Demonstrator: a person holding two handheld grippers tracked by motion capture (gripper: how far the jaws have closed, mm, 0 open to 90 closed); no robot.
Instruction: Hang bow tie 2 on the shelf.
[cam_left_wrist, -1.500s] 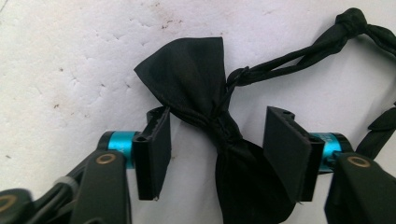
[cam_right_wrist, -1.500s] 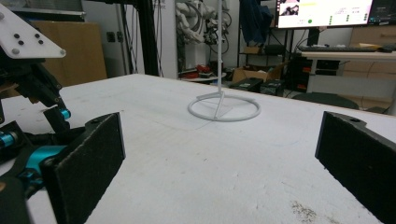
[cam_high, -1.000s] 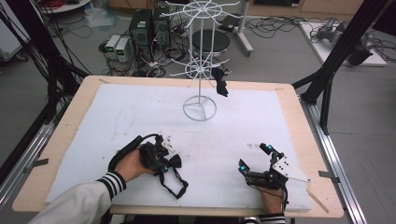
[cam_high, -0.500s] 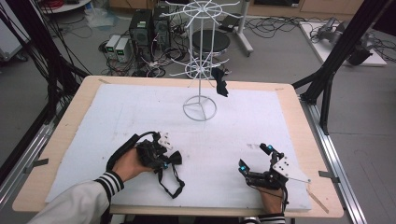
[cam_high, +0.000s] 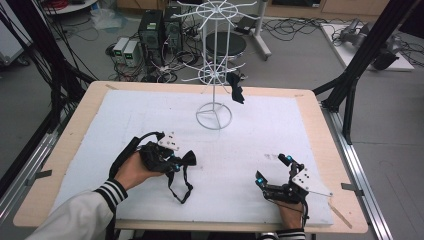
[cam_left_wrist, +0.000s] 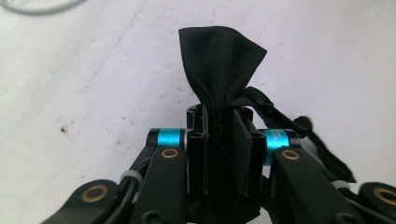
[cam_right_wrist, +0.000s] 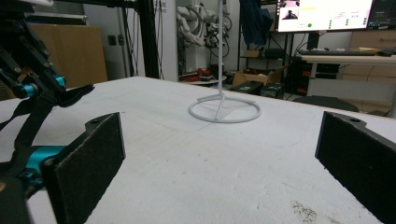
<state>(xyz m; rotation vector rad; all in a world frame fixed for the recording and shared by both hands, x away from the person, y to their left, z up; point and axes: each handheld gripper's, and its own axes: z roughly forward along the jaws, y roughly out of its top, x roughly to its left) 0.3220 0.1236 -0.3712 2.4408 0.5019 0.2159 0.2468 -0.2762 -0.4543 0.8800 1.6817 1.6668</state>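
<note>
My left gripper has its jaws clamped on a black bow tie. In the left gripper view one wing of the tie fans out above the pads, with its knot pinched between them. From the high view, the tie sits at the gripper's tips over the white mat, on the near left part of the table. Its strap hangs down in a loop toward the mat. My right gripper rests on the mat at the near right, jaws wide apart with nothing between them. Its view looks across the mat at the ring base of the white wire stand. A second black tie hangs from that stand's lower tier.
</note>
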